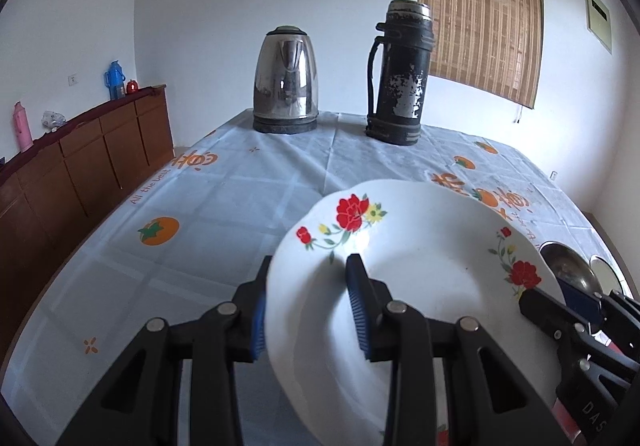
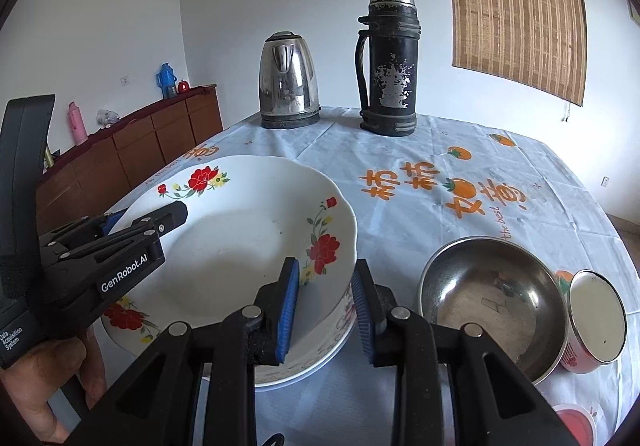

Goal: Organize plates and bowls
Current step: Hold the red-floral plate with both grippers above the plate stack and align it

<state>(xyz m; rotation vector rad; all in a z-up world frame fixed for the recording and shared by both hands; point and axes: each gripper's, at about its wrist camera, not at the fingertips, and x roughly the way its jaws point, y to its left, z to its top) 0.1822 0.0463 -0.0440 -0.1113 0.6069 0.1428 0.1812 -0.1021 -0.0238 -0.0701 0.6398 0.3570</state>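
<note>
A white plate with red flowers (image 1: pixel 420 266) is held by its left rim between the pads of my left gripper (image 1: pixel 308 306), tilted above the table. In the right wrist view the same plate (image 2: pixel 240 246) sits over a second flowered plate (image 2: pixel 332 330) below it, with my left gripper (image 2: pixel 144 222) on its left rim. My right gripper (image 2: pixel 326 310) straddles the plate's right rim with its jaws apart. A steel bowl (image 2: pixel 488 298) stands to the right on the table; it also shows in the left wrist view (image 1: pixel 568 270).
A steel kettle (image 2: pixel 288 82) and a worn black thermos (image 2: pixel 390 62) stand at the table's far end. A red can with a silver lid (image 2: pixel 596 322) lies beside the bowl, and a red lid (image 2: pixel 576 422) sits near the front edge. A wooden sideboard (image 2: pixel 152 146) runs along the left.
</note>
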